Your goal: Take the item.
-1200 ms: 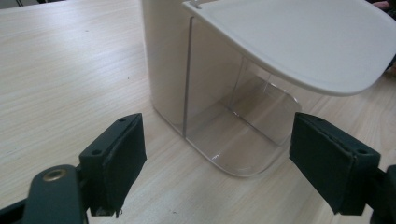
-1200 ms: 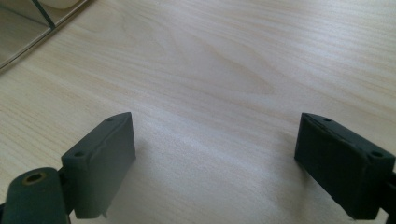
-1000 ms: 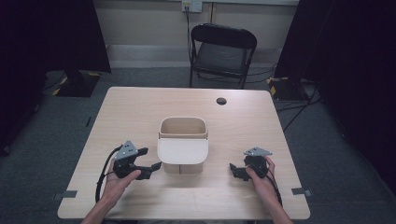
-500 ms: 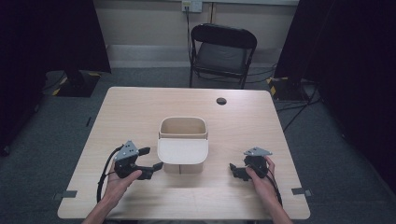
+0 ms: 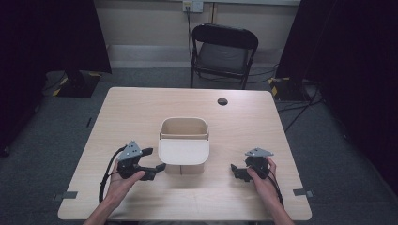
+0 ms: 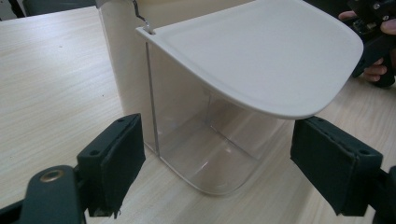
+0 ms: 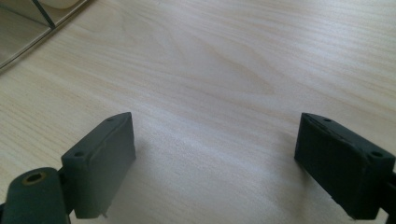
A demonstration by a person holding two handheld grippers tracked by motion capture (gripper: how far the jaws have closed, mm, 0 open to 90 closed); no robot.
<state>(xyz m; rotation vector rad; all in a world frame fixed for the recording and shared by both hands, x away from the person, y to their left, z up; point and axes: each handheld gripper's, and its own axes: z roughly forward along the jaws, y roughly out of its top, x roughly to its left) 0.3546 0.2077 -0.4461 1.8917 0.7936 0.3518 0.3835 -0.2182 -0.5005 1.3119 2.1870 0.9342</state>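
A beige container (image 5: 184, 129) stands at the table's middle, open at the top, with a white lid (image 5: 183, 151) jutting out over its front. In the left gripper view that lid (image 6: 252, 60) overhangs a clear-walled empty compartment (image 6: 205, 140). My left gripper (image 5: 154, 159) is open just left of the container's front. Its pads (image 6: 114, 163) stand wide, level with the clear compartment and apart from it. My right gripper (image 5: 235, 171) rests open to the container's right, over bare wood. Nothing lies between its pads (image 7: 105, 163).
The light wooden table (image 5: 263, 126) has a small black round spot (image 5: 222, 101) near its far edge. A black folding chair (image 5: 223, 51) stands behind the table. The other hand and its gripper (image 6: 373, 42) appear at the top right of the left gripper view.
My left gripper has crept slightly right toward the container. The right gripper and the container have stayed put.
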